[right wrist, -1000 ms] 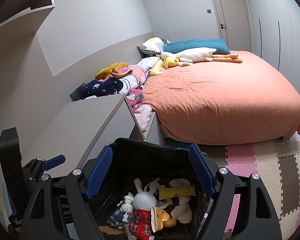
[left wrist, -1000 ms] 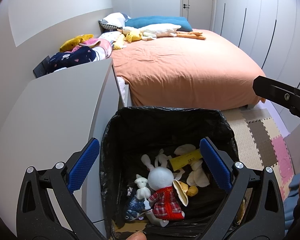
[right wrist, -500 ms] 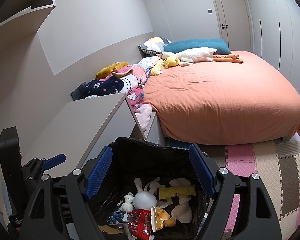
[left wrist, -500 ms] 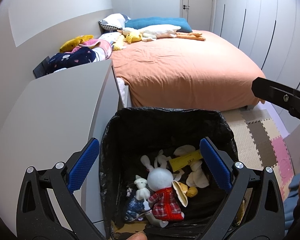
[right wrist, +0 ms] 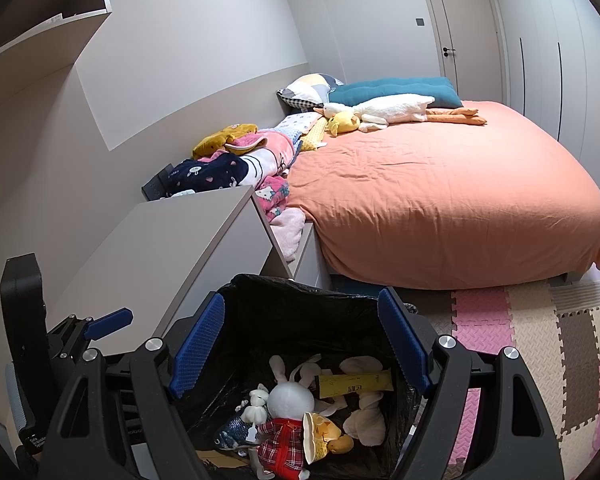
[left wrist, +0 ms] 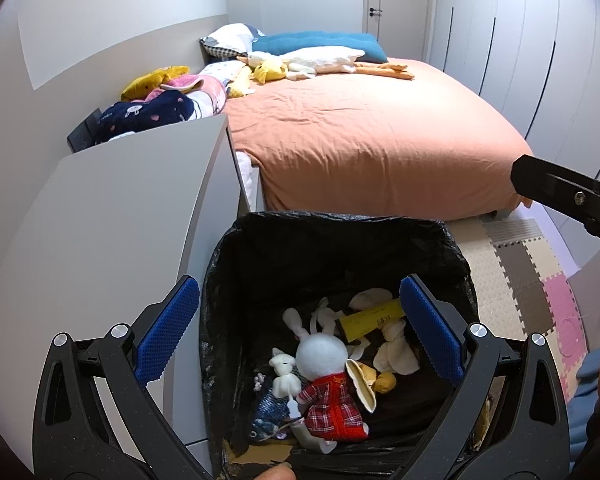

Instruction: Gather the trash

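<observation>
both my left hand-held gripper (left wrist: 300, 332) and right hand-held gripper (right wrist: 300, 346) hung released and empty directly above the lined bin (left wrist: 340, 236). collected trash, a plush rabbit (left wrist: 324, 376) among it, lay straight below; the left sat nearer.

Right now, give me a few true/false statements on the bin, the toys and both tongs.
1. The bin lined with a black bag holds a white plush rabbit in a red plaid dress. True.
2. Left tongs grip the rabbit. False: open, holding nothing.
3. Right tongs are open above the bin. True.
4. The yellow flat box lies on the orange bed. False: it is in the bin.
</observation>
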### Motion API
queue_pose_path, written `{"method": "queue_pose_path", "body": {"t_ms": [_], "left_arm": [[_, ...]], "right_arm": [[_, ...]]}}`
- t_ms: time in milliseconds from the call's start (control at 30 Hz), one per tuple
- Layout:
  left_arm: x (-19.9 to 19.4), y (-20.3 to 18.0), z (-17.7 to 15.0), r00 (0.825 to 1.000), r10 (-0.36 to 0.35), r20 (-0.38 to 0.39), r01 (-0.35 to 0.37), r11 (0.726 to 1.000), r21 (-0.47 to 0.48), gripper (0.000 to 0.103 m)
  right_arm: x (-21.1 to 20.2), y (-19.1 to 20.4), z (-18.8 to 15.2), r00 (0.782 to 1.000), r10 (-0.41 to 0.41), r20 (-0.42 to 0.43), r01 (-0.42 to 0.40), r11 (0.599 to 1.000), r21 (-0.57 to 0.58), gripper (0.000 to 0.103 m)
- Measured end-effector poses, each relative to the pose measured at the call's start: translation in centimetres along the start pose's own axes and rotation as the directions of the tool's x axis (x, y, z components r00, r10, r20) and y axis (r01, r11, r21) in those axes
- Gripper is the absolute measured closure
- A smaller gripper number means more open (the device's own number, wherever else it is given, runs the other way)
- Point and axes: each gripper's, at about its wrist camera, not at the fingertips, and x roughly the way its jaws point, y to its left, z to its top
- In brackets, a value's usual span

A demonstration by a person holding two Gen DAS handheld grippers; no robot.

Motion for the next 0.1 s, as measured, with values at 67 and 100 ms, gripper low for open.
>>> {"method": "queue_pose_path", "body": {"t_ms": [67, 100], "left_arm": [[0.1, 0.03, -0.04, 1.0, 0.002, -0.005, -0.002, 1.0, -0.001, 0.006], [0.12, 0.03, -0.07, 1.0, 0.003, -0.006, -0.003, 1.0, -0.001, 0.006]], "right_arm": [[0.03, 0.01, 0.06, 1.0, -0.001, 0.001, 0.001, 1.0, -0.001, 0.023], [0.03, -0.01, 0.02, 1.0, 0.0, 0.0, 0.0, 1.0, 0.0, 0.023]]}}
